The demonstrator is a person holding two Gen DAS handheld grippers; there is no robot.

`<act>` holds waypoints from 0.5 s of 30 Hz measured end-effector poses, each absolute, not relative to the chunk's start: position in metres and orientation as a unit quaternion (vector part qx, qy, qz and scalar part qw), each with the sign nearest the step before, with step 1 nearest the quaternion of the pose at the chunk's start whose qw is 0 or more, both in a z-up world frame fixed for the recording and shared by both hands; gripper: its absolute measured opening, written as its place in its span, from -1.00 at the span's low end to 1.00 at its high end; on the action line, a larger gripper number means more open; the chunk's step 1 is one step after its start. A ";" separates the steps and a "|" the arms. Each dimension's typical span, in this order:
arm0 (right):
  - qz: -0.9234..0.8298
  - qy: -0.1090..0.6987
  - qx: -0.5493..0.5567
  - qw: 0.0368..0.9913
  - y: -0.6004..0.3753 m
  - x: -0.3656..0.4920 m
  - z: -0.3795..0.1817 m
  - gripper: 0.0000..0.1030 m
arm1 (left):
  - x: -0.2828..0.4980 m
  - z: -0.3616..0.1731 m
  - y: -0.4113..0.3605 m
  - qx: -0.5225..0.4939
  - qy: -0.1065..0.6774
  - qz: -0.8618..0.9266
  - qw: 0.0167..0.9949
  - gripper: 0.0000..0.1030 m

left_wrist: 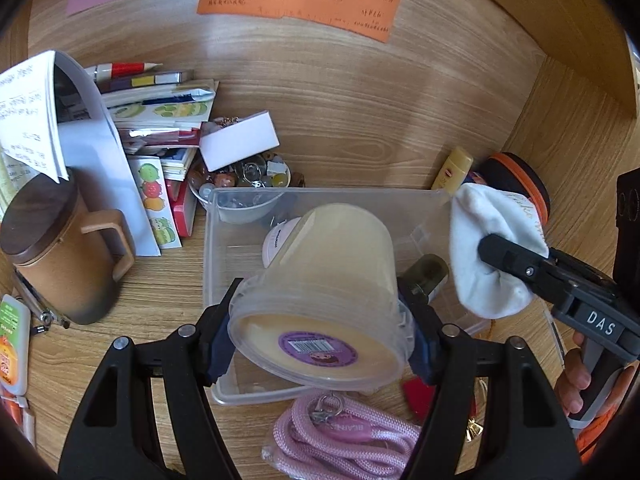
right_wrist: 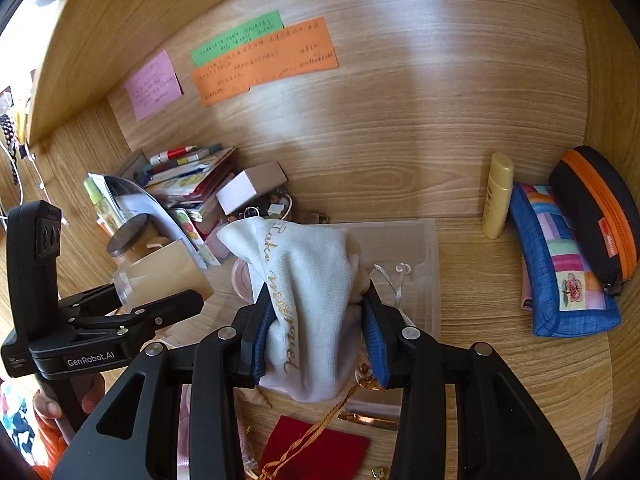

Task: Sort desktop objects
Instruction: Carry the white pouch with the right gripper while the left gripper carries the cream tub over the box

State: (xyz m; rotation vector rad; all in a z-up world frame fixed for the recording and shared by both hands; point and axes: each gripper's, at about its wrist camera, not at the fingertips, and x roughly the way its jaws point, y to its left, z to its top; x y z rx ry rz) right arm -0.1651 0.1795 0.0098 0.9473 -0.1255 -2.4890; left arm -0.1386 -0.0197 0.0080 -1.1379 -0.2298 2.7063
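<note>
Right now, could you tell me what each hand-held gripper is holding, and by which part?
The left hand-held gripper clamps the clear plastic tub across its sides near the lidded end. The right hand-held gripper pinches the white cloth pouch around its middle.

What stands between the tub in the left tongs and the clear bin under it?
Nothing visible blocks it. The tub hangs tilted above the clear bin; a white round item already lies inside, and the white pouch is off at the right.
</note>
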 end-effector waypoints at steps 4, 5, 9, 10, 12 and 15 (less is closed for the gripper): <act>-0.905 -0.039 0.352 0.235 0.172 -0.170 0.004 -0.30 | -0.145 0.004 -0.019 -0.390 -0.075 0.912 0.097 0.34; -0.904 -0.037 0.354 0.235 0.170 -0.171 0.002 -0.30 | -0.147 0.003 -0.019 -0.392 -0.075 0.912 0.095 0.34; -0.902 -0.028 0.362 0.236 0.163 -0.175 -0.004 -0.30 | -0.153 -0.003 -0.019 -0.400 -0.074 0.909 0.092 0.34; -0.900 -0.026 0.365 0.237 0.161 -0.176 -0.006 -0.30 | -0.155 -0.004 -0.019 -0.402 -0.073 0.908 0.091 0.34; -0.899 -0.022 0.368 0.236 0.159 -0.178 -0.010 -0.30 | -0.157 -0.008 -0.019 -0.406 -0.070 0.907 0.088 0.34; -0.899 -0.010 0.373 0.230 0.154 -0.180 -0.016 -0.29 | -0.161 -0.014 -0.017 -0.414 -0.067 0.904 0.087 0.34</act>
